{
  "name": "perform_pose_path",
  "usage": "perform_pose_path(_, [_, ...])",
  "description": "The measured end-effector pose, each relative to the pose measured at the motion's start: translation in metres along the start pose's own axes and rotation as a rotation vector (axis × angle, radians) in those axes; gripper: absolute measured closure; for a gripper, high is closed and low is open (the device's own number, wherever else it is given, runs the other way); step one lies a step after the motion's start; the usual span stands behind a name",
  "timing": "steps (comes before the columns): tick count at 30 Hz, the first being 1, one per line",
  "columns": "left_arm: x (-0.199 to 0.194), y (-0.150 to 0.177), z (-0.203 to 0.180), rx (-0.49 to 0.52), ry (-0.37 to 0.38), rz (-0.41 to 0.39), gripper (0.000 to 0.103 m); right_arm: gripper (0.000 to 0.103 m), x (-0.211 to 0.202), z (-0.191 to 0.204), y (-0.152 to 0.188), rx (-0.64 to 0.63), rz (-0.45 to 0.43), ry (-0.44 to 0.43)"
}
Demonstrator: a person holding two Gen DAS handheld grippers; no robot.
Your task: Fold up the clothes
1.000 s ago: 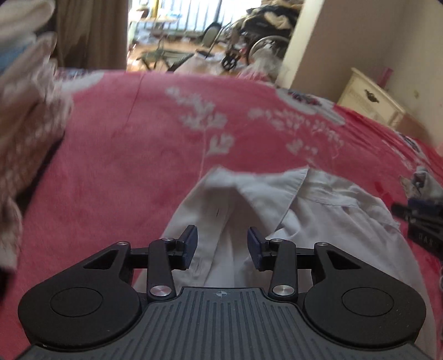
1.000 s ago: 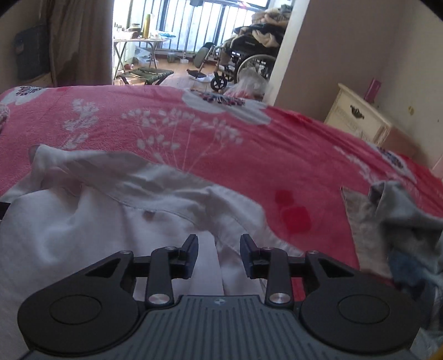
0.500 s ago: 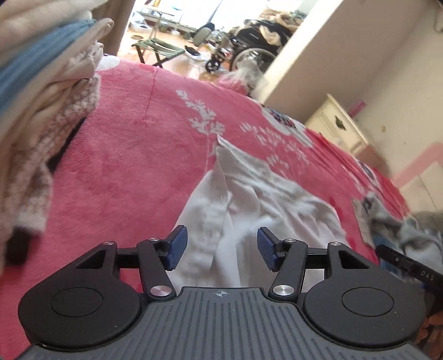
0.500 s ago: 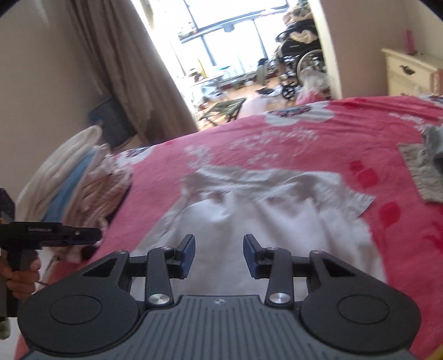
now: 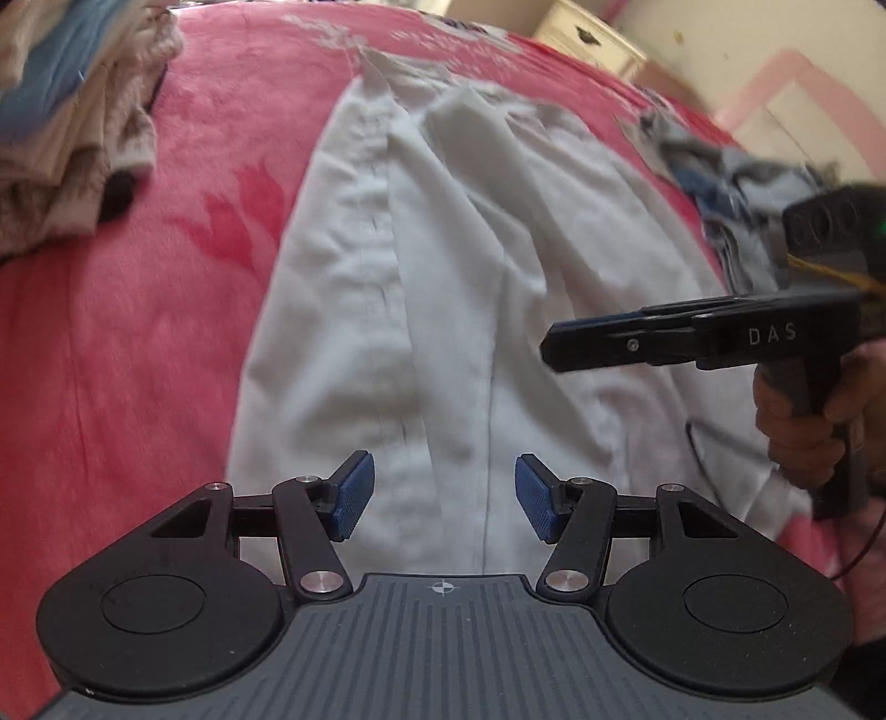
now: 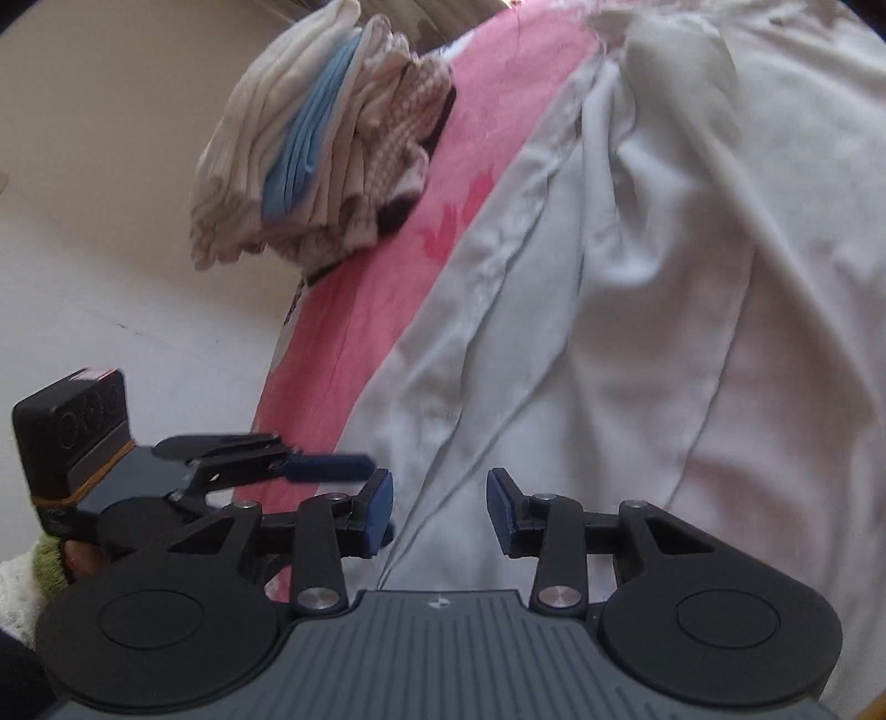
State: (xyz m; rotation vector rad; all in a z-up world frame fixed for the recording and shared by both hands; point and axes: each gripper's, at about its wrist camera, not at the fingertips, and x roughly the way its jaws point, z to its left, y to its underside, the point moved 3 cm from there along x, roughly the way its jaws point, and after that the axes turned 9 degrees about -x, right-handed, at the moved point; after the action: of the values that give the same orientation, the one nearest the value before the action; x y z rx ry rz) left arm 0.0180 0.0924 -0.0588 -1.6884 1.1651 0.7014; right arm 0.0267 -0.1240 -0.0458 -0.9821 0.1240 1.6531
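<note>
White shirt is spread mid-frame on pink blanket; left gripper and right gripper are held released, grasping nothing; folded stack sits upper left.

We see a bed under a pink-red fleece blanket with pale floral print, a cream wooden nightstand with dark drawer handles beyond it, a pale wall with pink trim, and soft daylight throughout.
</note>
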Motion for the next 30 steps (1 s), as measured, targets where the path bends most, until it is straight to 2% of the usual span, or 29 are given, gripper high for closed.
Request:
perform_pose_path(5, [0.007, 0.035, -0.003, 0.027, -0.035, -0.018, 0.049, 0.062, -0.016, 0.025, 0.078, 0.058, 0.066, -0.082])
perform_pose_path(8, [0.010, 0.046, -0.001, 0.027, -0.041, -0.033, 0.050, 0.062, -0.026, 0.029, 0.094, 0.106, 0.019, -0.093])
perform_pose_path(12, [0.014, 0.056, 0.002, 0.050, -0.083, -0.058, 0.059, 0.062, -0.041, 0.020, 0.091, 0.176, -0.142, -0.043])
perform_pose_path(20, [0.007, 0.059, 0.011, -0.022, -0.074, -0.098, 0.065, 0.062, -0.047, 0.020, 0.097, 0.164, -0.208, 0.015])
perform_pose_path(23, [0.007, 0.058, 0.017, -0.082, -0.045, -0.096, 0.069, 0.062, -0.049, 0.020, 0.099, 0.160, -0.233, 0.036])
perform_pose_path(27, [0.005, 0.056, 0.020, -0.146, -0.038, -0.113, 0.089, 0.062, -0.052, 0.020, 0.102, 0.156, -0.266, 0.063])
perform_pose_path(30, [-0.002, 0.051, 0.019, -0.181, -0.010, -0.130, 0.096, 0.062, -0.056, 0.018, 0.104, 0.175, -0.275, 0.052])
